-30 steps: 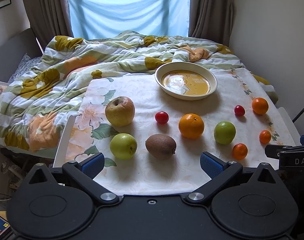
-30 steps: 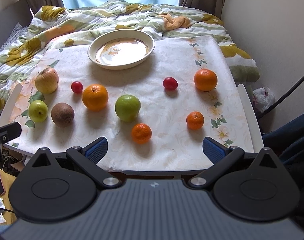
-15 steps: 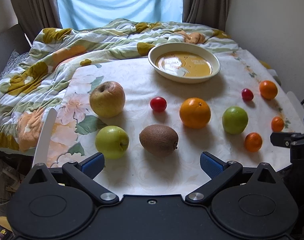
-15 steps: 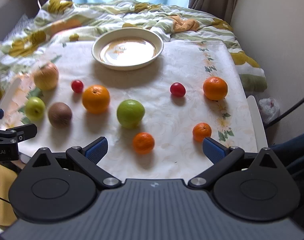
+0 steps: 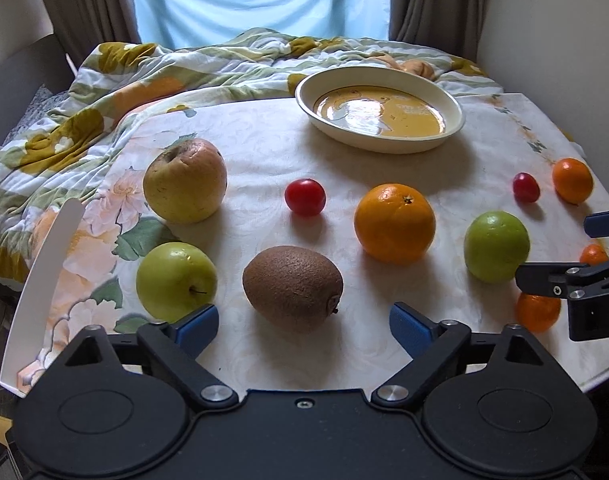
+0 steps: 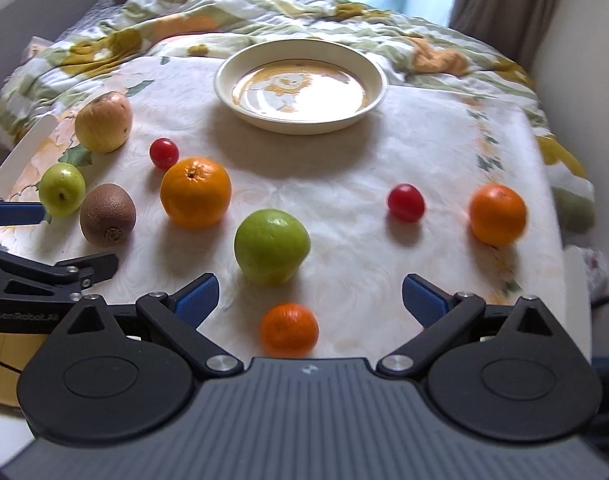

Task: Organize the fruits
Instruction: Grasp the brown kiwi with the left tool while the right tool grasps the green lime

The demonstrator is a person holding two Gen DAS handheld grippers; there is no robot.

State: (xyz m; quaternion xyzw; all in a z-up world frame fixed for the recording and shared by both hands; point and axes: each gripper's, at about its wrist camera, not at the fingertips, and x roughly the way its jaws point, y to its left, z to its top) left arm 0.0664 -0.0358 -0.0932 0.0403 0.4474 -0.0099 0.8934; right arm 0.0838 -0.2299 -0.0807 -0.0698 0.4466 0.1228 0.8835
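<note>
**Both grippers open over a table of loose fruit, dish holding none**

Left gripper [image 5: 303, 322] hovered low at the near edge of the table [image 5: 264, 132], its blue pads spread wide apart and holding nothing, with the kiwi [image 5: 292, 288] lying just ahead of the gap. The right gripper [image 6: 309, 300] stood likewise with its fingers wide apart and nothing between them, a small mandarin [image 6: 288, 330] lying in the gap close to its body.

The landmark was the cream dish [image 6: 378, 80] at the far middle of the flowered tablecloth; its glossy bottom showed only reflections, and no fruit lay in it. Behind the dish a rumpled floral quilt [image 5: 124, 80] lay bunched against the curtained window.

All fruit sat on the cloth nearer than the dish, each piece apart from the others. Left of the dish and nearer lay the wrinkled yellow apple [image 5: 184, 180], then the small green apple [image 5: 176, 282] nearer still, beside the kiwi. Nearer than the dish, slightly left, sat the large orange [image 6: 195, 192], and past it, nearer, the green round fruit [image 6: 271, 246], with nothing standing between either and the dish. Right of the dish and nearer lay a mandarin [image 6: 497, 214]. Smallest were two cherry tomatoes: one [image 6: 164, 153] left of the large orange, the other [image 6: 405, 202] beside the right-hand mandarin.

In the left view the right gripper's finger covered part of the near mandarin.
</note>
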